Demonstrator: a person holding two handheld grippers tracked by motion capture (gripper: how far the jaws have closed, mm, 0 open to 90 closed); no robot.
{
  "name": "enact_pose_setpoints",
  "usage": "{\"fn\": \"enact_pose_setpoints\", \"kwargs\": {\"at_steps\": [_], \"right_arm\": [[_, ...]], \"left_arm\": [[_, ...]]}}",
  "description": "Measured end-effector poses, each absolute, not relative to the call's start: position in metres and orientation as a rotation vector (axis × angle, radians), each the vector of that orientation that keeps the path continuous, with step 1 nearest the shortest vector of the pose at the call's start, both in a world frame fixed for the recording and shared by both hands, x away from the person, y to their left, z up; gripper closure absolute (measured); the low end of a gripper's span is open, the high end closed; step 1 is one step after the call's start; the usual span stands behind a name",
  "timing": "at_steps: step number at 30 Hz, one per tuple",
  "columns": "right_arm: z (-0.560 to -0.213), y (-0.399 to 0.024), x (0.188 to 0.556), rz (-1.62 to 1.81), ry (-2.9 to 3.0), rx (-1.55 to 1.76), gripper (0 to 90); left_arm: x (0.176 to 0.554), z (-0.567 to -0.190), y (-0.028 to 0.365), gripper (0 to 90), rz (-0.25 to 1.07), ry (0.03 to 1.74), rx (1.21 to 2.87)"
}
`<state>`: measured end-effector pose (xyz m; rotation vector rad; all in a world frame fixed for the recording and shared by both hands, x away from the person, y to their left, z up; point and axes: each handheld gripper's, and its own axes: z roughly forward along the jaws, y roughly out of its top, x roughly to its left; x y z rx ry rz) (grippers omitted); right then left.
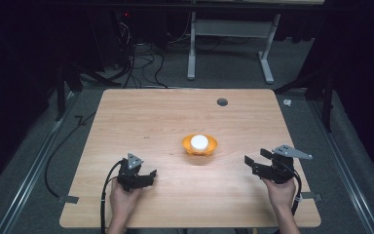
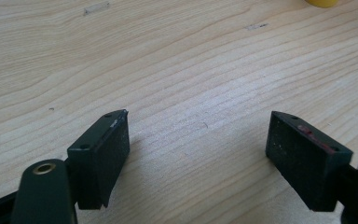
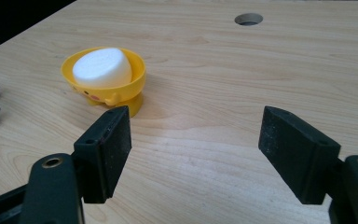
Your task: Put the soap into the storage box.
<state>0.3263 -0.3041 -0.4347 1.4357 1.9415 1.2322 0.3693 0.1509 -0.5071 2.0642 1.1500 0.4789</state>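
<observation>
One yellow bowl (image 1: pixel 199 146) holding one white round block (image 1: pixel 199 142) sits on the table (image 1: pixel 165 117) between two empty grippers, left gripper (image 1: pixel 148 176) and right gripper (image 1: pixel 253 162), both with jaws spread wide.

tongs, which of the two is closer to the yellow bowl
The left tongs: they sit nearer the yellow bowl than the right tongs, though neither touches it.

We see bare wood between the left gripper (image 1: pixel 148 174) and the right gripper (image 1: pixel 250 163), both with jaws apart and nothing between them. The one obstacle is the yellow bowl (image 1: pixel 200 145) holding a white puck (image 1: pixel 199 142) at the table (image 1: pixel 141 112) centre; a small hole (image 1: pixel 222 102) lies beyond
</observation>
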Motion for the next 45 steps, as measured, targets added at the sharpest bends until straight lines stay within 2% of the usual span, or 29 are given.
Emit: {"fn": "enact_pose_setpoints", "kwargs": {"at_steps": [45], "right_arm": [[-0.468,-0.279,0.345,1.141,2.015,1.454,26.9]], "left_arm": [[0.369,-0.507,0.151,22.1,0.479,1.15,2.064]]}}
